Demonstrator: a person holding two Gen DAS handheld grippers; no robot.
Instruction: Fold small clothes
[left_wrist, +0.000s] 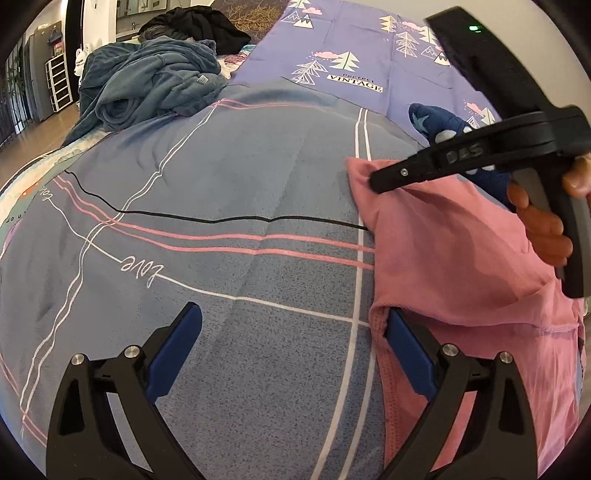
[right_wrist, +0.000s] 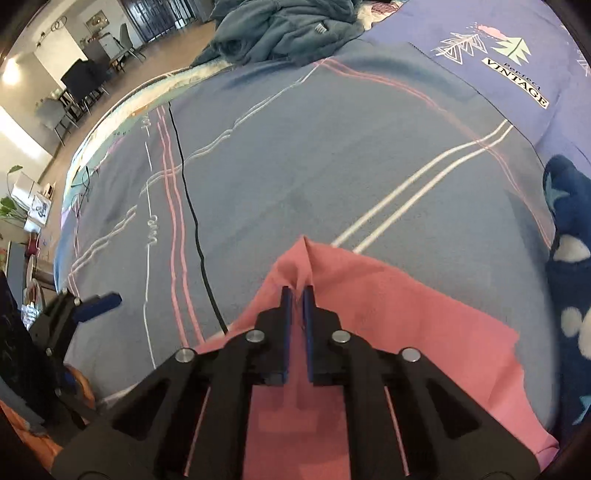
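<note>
Two wrist views look down on a bed covered by a grey-blue bedspread (left_wrist: 229, 177) with pink and white stripes.

In the left wrist view, a pink garment (left_wrist: 454, 266) lies at the right of the frame. Its long axis runs from the lower right edge up toward the centre right, where one corner rises to a point. The left tool (left_wrist: 291, 354) sits at the bottom of the frame with its blue pads spread wide apart. Its right pad rests against the garment's stitched lower-left edge; nothing is pinched between the pads.

The right tool (left_wrist: 373, 181) enters from the right of this view, held by a hand (left_wrist: 543, 229), with its tip at the garment's raised corner.

In the right wrist view, the right tool (right_wrist: 297, 295) is closed on a fold of the pink garment (right_wrist: 406, 314), near the corner that points toward the top of the frame.

A thin black cable (left_wrist: 184, 216) crosses the bedspread and disappears under the garment. A navy fleece item (right_wrist: 569, 258) with white spots lies at the right edge. A teal blanket (left_wrist: 147, 81) is heaped at the upper left.
</note>
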